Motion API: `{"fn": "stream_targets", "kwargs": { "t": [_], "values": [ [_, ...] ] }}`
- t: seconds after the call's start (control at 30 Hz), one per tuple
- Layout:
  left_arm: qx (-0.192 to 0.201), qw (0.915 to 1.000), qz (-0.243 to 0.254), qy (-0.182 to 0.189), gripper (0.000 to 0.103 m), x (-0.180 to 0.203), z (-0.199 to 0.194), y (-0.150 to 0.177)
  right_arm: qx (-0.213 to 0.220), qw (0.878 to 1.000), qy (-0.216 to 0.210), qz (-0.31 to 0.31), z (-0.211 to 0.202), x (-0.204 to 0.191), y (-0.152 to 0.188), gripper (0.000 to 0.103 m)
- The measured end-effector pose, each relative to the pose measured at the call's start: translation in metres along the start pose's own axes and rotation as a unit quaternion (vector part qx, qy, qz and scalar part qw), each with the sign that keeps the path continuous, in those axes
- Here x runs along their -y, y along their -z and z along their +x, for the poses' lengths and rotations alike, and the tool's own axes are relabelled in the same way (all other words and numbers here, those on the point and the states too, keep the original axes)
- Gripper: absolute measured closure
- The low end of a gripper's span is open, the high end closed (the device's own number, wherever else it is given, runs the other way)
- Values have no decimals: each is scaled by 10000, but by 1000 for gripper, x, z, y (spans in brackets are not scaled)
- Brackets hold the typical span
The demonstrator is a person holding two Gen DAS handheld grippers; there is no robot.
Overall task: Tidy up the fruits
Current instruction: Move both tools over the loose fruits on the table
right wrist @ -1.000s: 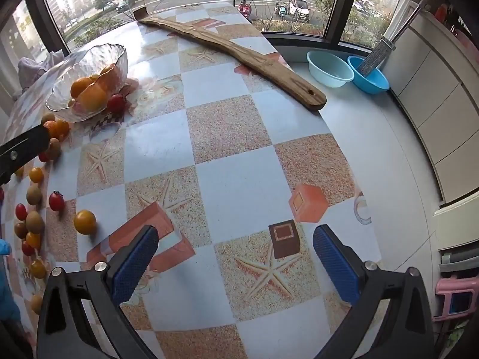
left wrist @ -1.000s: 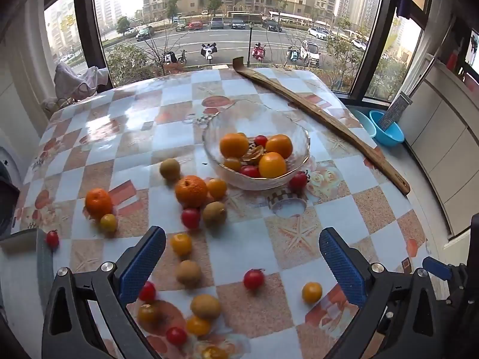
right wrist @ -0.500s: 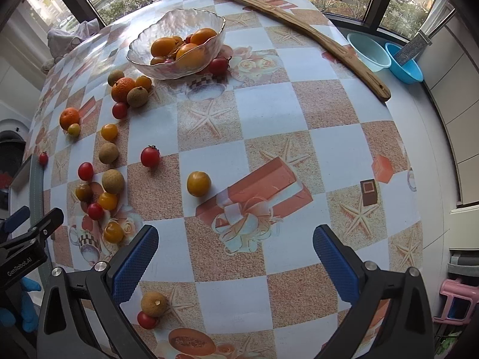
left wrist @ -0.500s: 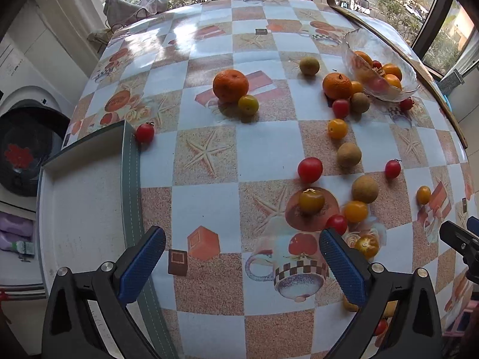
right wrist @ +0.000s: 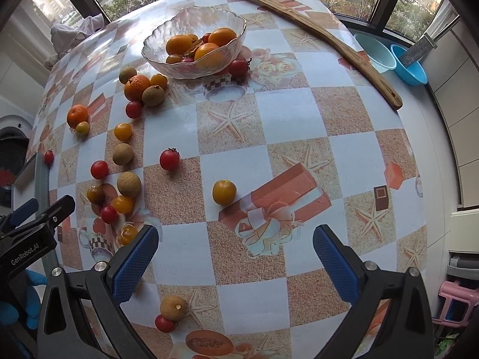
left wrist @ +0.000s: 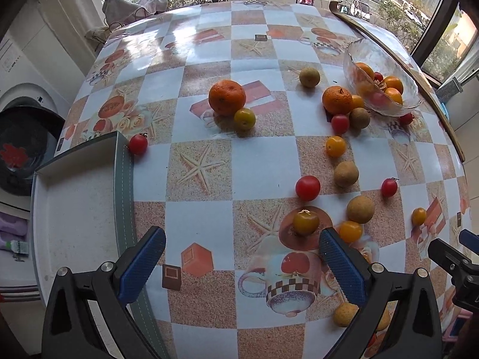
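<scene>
From where I stand, the left gripper (left wrist: pixel 242 257) has swung away from the glass bowl (left wrist: pixel 380 74) over the last second and now hangs low over the near-left part of the counter (left wrist: pixel 257 161), so the white tray (left wrist: pixel 74 209) has come into its view at the far left. I take that as a sweep to find a sorting place, not a pick; nothing has been lifted. Its jaws are spread wide and empty, with only bare tablecloth between them. A red cherry tomato (left wrist: pixel 138 144) touches the tray's corner, well ahead of the left jaw. A dark yellow tomato (left wrist: pixel 305 222) lies just ahead of the right jaw's tip, with an orange one (left wrist: pixel 350 231) beside it.

Further right, the right gripper (right wrist: pixel 235 257) has pulled back towards the counter's near edge, so the whole spread of loose fruit now shows. Its jaws are also wide apart and hold nothing. A yellow tomato (right wrist: pixel 224 191) sits ahead of the gap, apart from the tips. A longan (right wrist: pixel 173 308) and a small red tomato (right wrist: pixel 165 323) lie below the left jaw. The bowl, partly filled with oranges, stands far ahead.
</scene>
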State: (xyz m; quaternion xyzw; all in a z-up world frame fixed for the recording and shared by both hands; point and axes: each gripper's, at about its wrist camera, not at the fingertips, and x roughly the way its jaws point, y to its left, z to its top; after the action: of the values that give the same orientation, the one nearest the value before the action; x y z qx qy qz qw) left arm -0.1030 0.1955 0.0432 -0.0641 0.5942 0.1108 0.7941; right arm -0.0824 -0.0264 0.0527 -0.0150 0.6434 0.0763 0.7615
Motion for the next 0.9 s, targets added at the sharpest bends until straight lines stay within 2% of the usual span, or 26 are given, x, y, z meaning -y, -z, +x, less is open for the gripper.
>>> {"fn": "stream_targets", "kwargs": {
  "t": [0.9],
  "values": [
    [31, 9999, 113, -48, 0, 14, 10, -8, -128, 9998, -84, 113, 4, 10, -1, 0]
  ]
}}
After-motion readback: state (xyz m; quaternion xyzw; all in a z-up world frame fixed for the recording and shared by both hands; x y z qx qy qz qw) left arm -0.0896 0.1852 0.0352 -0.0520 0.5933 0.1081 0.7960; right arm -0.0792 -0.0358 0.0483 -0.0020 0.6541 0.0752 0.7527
